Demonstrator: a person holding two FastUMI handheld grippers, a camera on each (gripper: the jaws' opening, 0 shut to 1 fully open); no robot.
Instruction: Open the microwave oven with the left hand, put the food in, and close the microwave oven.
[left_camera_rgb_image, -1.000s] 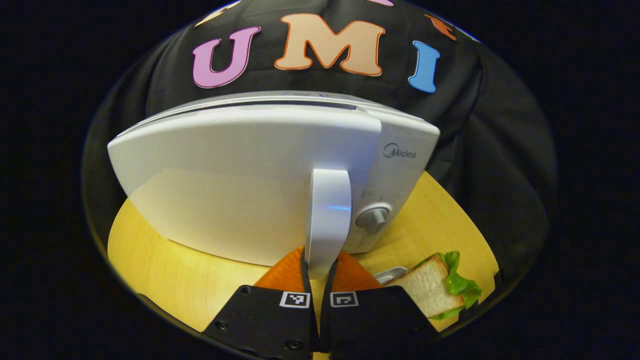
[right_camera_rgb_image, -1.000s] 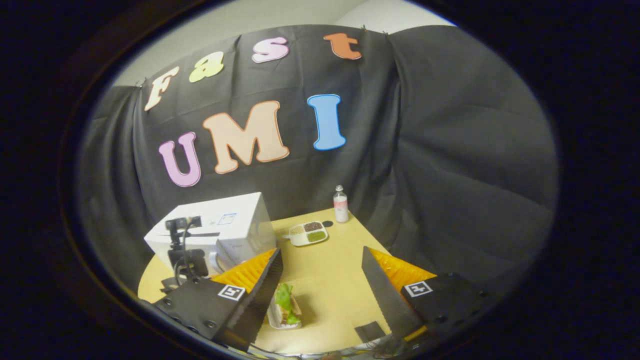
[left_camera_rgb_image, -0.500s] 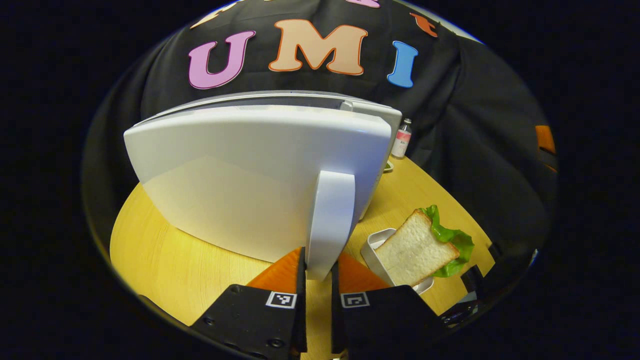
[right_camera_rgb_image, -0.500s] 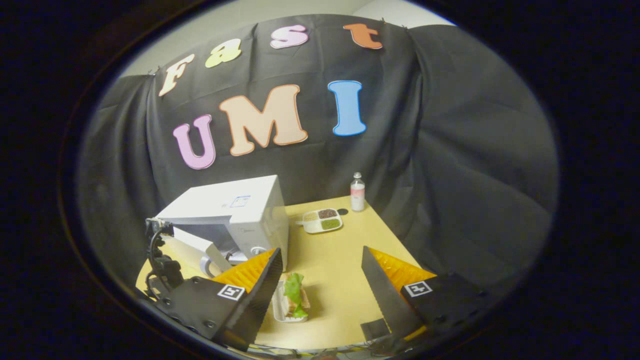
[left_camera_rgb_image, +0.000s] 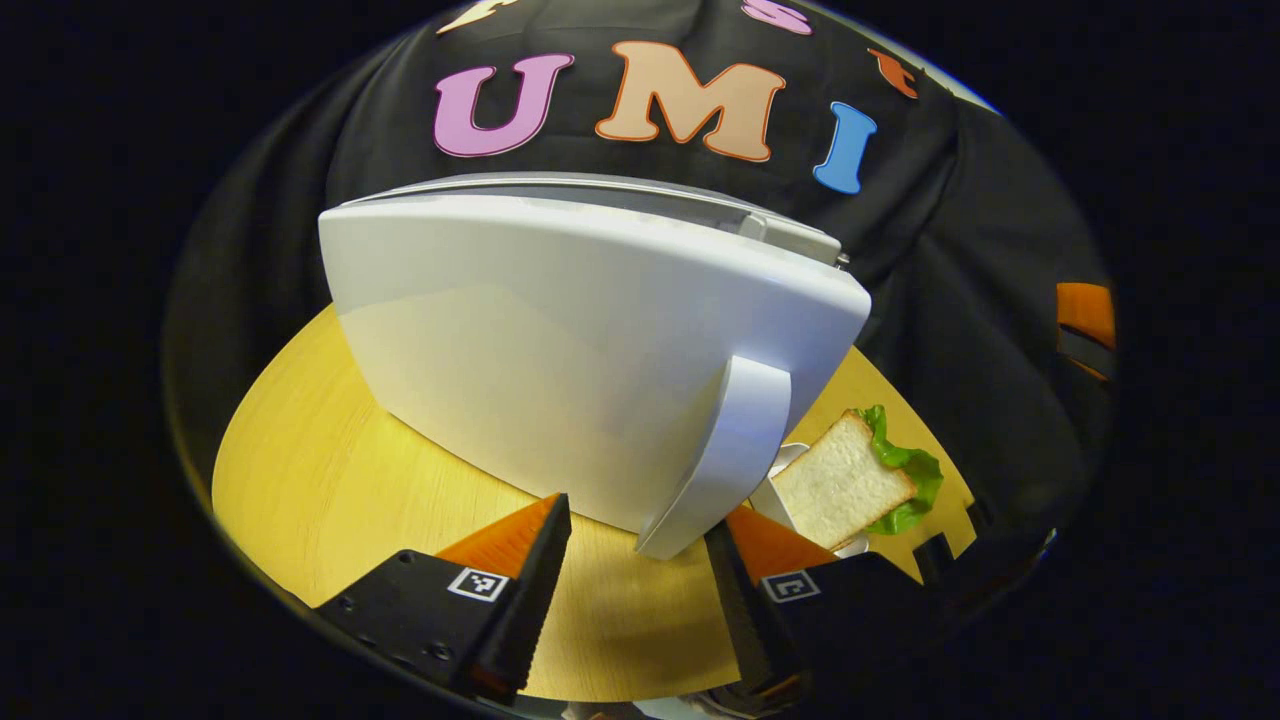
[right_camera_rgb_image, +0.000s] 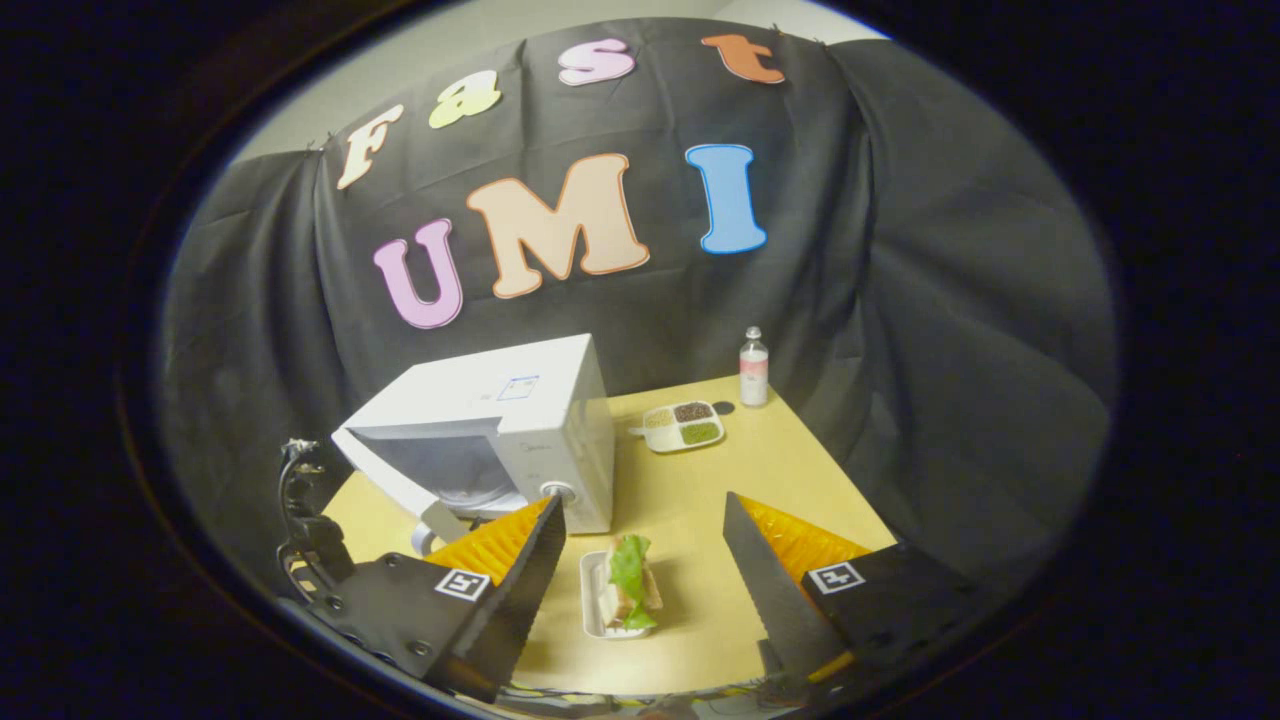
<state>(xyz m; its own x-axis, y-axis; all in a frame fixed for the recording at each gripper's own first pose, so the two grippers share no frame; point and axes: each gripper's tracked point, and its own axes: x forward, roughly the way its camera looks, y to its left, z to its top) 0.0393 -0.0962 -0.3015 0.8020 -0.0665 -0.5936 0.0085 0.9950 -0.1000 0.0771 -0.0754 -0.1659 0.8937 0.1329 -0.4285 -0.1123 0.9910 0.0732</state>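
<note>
The white microwave (right_camera_rgb_image: 520, 420) stands on the yellow table with its door (left_camera_rgb_image: 590, 350) swung wide open to the left. My left gripper (left_camera_rgb_image: 640, 520) is open, and the lower end of the door handle (left_camera_rgb_image: 735, 450) hangs between its fingers without being pressed. A sandwich (left_camera_rgb_image: 845, 480) of white bread and lettuce lies in a small white tray (right_camera_rgb_image: 593, 605) in front of the microwave. My right gripper (right_camera_rgb_image: 642, 505) hovers open above the table, with the sandwich (right_camera_rgb_image: 628, 585) low between its fingers and well below them.
A divided dish (right_camera_rgb_image: 685, 427) with brown and green fillings and a small bottle (right_camera_rgb_image: 753, 368) stand at the table's back right corner. Bare tabletop (right_camera_rgb_image: 790, 470) lies to the right of the sandwich. Black cloth surrounds the table.
My left gripper was shut on the door handle and has let go. The door has swung further open. The right gripper view has shifted, bringing the sandwich between its fingers.
</note>
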